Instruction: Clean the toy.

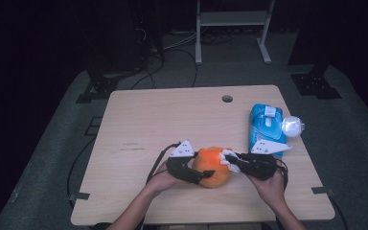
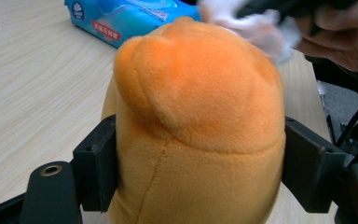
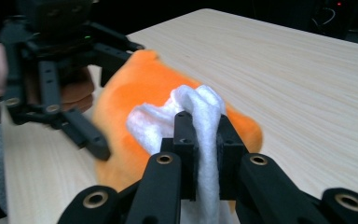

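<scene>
My left gripper [image 2: 200, 177] clamps the orange plush toy [image 2: 196, 126] at the table's [image 1: 139, 124] near edge, while my right gripper [image 3: 205, 154], clenched on a white wipe [image 3: 200, 121], presses it against the toy's right flank.

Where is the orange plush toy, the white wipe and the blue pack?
orange plush toy [image 2: 200, 121]: left gripper view, its fuzzy middle.
white wipe [image 3: 205, 112]: right gripper view, the bunched top above the jaws.
blue pack [image 1: 264, 129]: high view, its top face.
</scene>
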Demonstrator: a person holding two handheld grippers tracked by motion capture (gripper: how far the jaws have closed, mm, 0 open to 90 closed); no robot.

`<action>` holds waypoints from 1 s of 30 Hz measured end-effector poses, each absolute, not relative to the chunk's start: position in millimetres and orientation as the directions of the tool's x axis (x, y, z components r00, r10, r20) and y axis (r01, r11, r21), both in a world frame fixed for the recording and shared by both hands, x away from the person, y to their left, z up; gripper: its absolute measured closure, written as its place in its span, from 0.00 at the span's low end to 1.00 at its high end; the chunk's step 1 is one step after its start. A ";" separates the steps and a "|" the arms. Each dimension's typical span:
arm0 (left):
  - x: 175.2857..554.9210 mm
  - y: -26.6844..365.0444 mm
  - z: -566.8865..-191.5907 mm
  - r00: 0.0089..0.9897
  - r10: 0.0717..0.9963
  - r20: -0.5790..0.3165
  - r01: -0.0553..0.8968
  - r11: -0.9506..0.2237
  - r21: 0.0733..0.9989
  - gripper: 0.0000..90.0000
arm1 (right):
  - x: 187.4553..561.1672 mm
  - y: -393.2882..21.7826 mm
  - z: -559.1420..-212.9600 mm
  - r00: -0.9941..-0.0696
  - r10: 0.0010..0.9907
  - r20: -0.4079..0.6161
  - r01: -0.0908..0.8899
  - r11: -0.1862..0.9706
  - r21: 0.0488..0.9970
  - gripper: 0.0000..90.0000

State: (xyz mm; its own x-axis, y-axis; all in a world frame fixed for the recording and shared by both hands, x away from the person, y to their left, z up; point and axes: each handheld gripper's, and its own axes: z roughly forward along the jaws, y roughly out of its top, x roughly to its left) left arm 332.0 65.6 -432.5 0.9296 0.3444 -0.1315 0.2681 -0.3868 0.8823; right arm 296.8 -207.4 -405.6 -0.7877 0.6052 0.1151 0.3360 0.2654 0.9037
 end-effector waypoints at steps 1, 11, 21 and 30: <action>332.5 65.7 -432.3 0.925 0.353 -0.140 0.280 -0.385 0.879 0.27 | 291.7 -202.1 -404.5 -0.802 0.588 0.102 0.320 0.280 0.905 0.91; 322.3 59.8 -431.4 0.942 0.325 -0.080 0.223 -0.431 0.875 0.26 | 294.8 -189.5 -397.0 -0.822 0.559 0.106 0.304 0.274 0.912 0.91; 329.9 69.4 -423.9 0.956 0.259 -0.138 0.241 -0.425 0.872 0.11 | 299.7 -208.3 -406.0 -0.812 0.564 0.151 0.354 0.270 0.896 0.91; 326.4 64.3 -432.2 0.962 0.256 -0.098 0.204 -0.432 0.878 0.24 | 299.1 -208.0 -402.4 -0.830 0.542 0.133 0.337 0.298 0.893 0.91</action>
